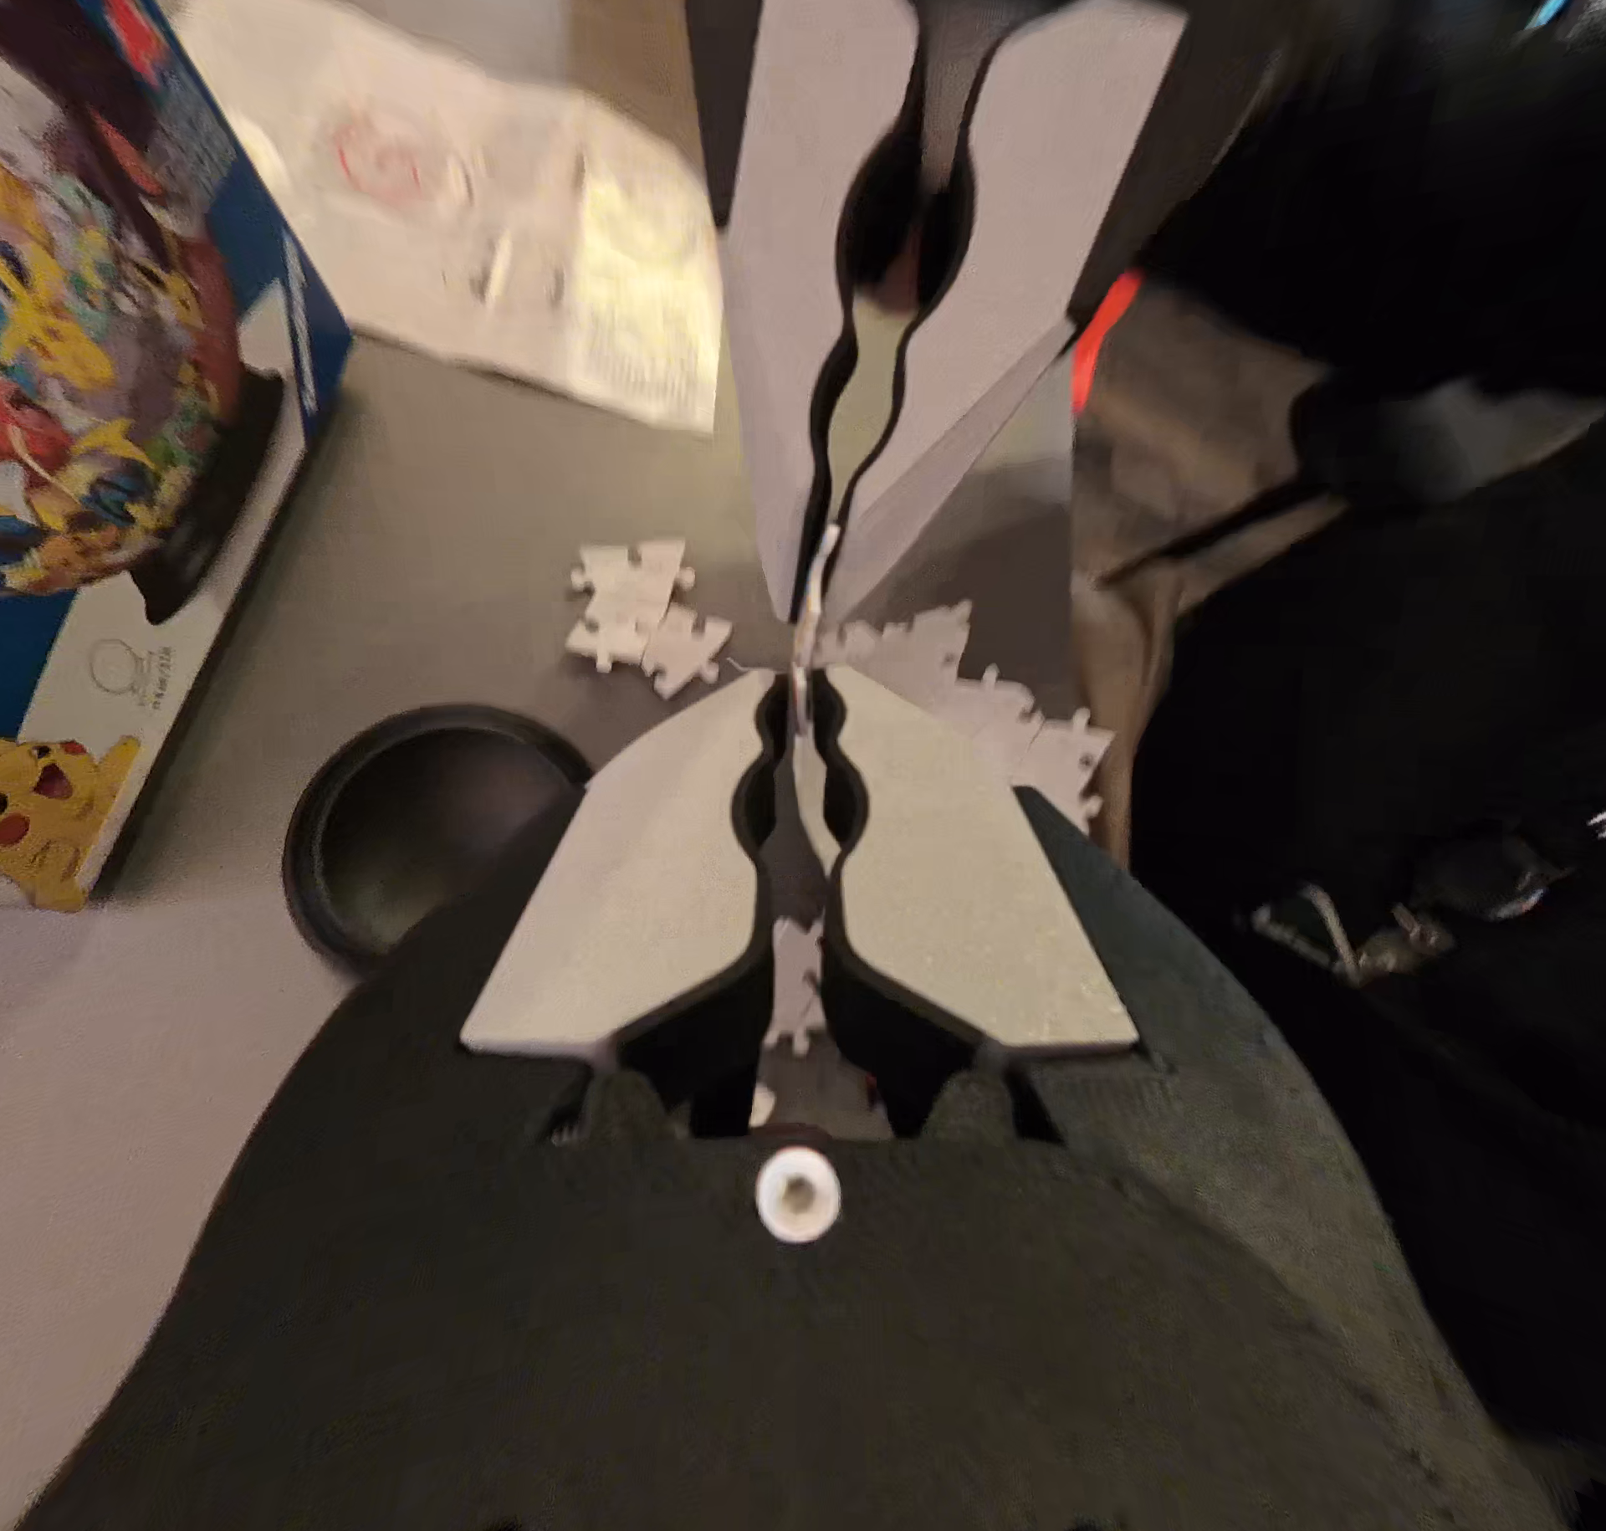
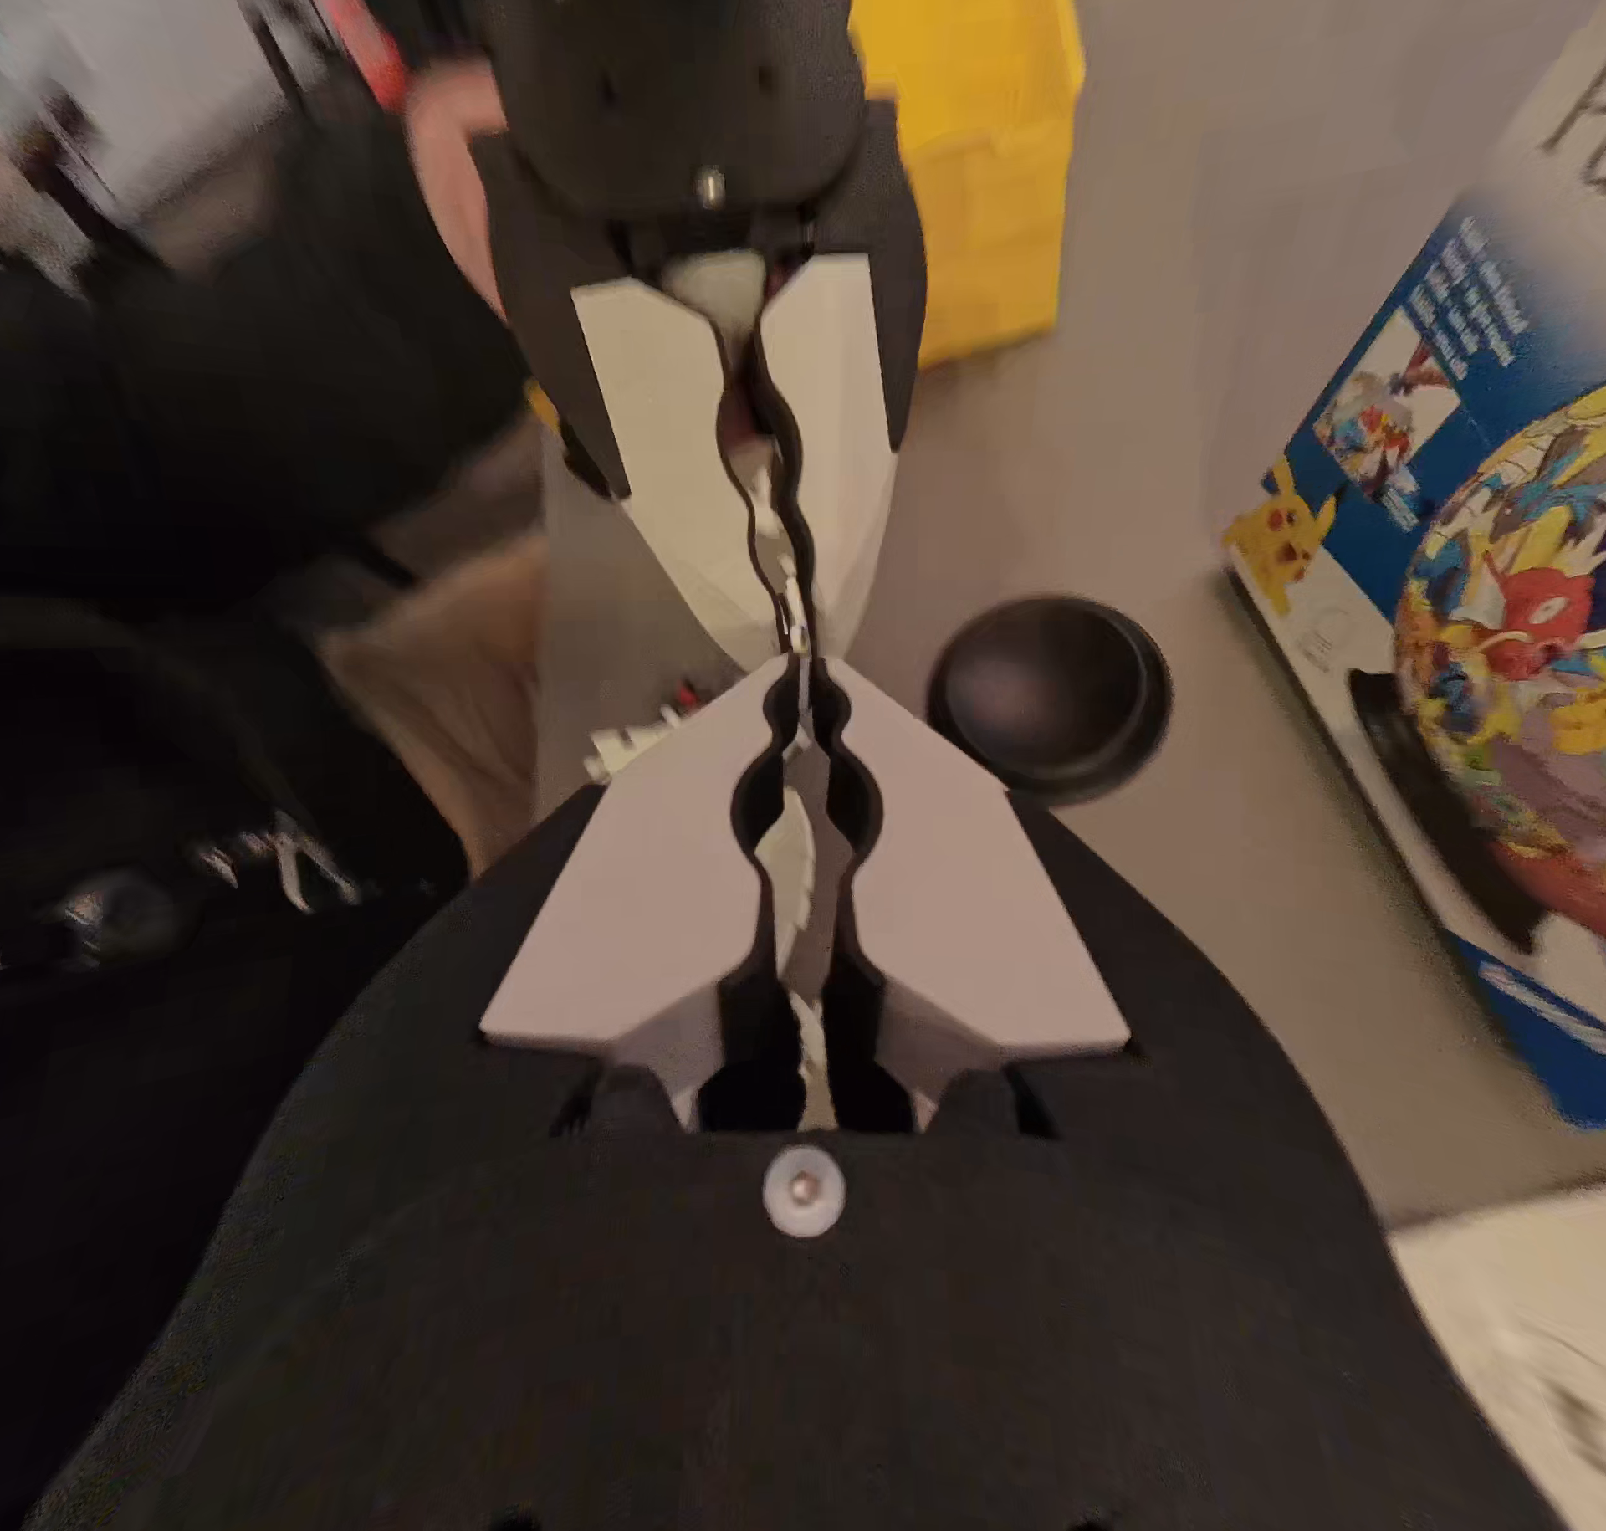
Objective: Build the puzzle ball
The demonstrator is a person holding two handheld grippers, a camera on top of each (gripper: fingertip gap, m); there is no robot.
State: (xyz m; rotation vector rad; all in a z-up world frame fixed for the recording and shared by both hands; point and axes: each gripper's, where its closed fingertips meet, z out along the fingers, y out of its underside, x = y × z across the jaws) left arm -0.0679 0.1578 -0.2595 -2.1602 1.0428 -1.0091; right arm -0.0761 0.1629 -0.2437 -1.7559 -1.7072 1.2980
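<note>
Tip to tip, my left gripper [image 1: 795, 698] and right gripper [image 2: 804, 690] each pinch a thin, light, bendable puzzle piece [image 1: 815, 585] edgewise.

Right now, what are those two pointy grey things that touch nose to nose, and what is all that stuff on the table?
They are two hand-held grippers, like big tweezers, one in each of a person's hands. Each carries a camera that looks along its own fingers, so each picture shows one gripper up close and the other facing it. The left gripper and the right gripper are both pinched shut, each on a thin puzzle piece seen edge-on, and the tips meet in the air. Whether the two pieces are already joined is too blurry to tell. On the grey table lie loose white puzzle pieces, a round black stand, the colourful puzzle box and a paper sheet. A yellow bin sits behind.
</note>
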